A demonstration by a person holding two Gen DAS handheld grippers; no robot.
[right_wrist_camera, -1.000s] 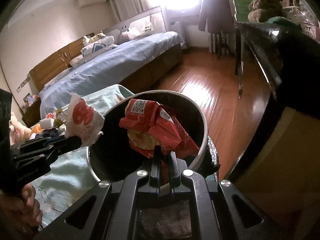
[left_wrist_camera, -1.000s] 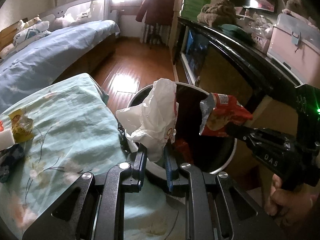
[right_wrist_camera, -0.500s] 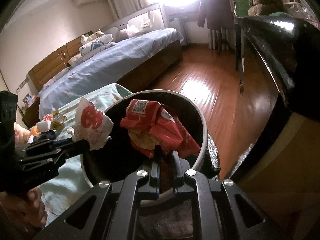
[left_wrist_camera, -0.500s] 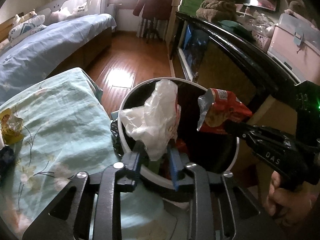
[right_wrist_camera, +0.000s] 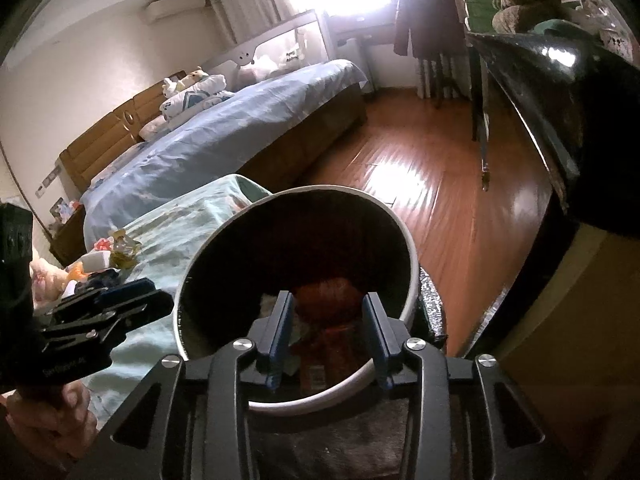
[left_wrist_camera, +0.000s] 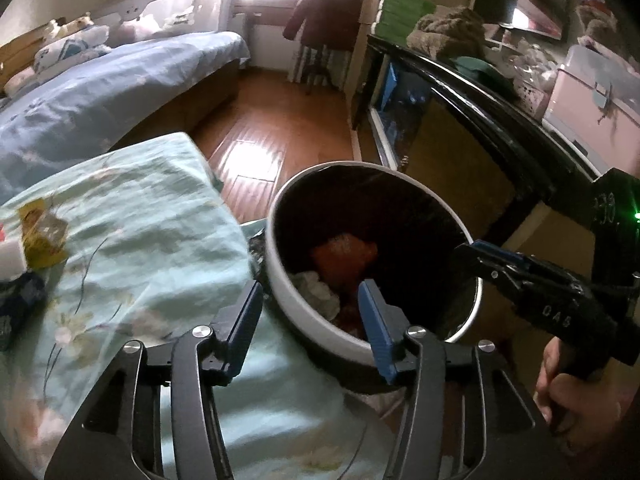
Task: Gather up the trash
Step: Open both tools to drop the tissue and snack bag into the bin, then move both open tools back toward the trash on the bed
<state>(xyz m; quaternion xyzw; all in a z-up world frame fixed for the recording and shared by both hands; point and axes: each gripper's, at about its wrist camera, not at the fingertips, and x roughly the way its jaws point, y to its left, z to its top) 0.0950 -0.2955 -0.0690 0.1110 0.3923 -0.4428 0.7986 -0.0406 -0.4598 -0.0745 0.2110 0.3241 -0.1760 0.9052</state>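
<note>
The surface with the pale green floral sheet (left_wrist_camera: 132,216) has a crinkly yellow wrapper (left_wrist_camera: 42,232), a white piece (can't tell what) (left_wrist_camera: 10,258) and something dark blue (left_wrist_camera: 20,308) on it. The round bin (left_wrist_camera: 296,304) stands right beside it.

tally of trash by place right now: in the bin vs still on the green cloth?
In the bin: 2 (red snack bag, white crumpled bag)
On the green cloth: at least 3 (yellow wrapper, white item, dark blue item); the pile is partly cut off
Between either gripper's fingers: 0
Total: at least 5
</note>
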